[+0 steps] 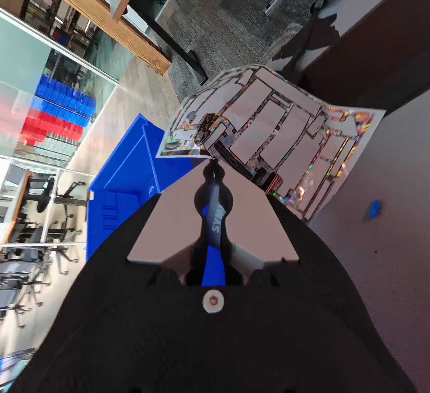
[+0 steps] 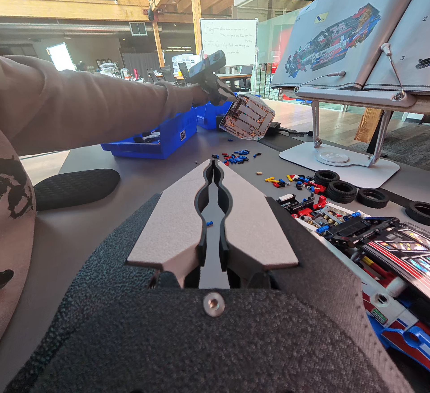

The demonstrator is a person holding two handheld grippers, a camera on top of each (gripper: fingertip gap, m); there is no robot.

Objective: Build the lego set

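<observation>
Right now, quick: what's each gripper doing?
Left gripper: fingers closed on the edge of the sticker sheet, held up off the table.
Right gripper: fingers closed, holding nothing.

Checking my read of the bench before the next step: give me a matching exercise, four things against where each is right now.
Things:
1. holographic sticker sheet
2. black rubber tyres
3. open instruction booklet
4. partly built red, white and blue lego car

Places:
A. propped on the white stand
B. pinched in the left gripper, held off the table
C. lying by the right gripper, on its right
D. in a loose row near the stand's base

Pairs: 1-B, 2-D, 3-A, 4-C
</observation>
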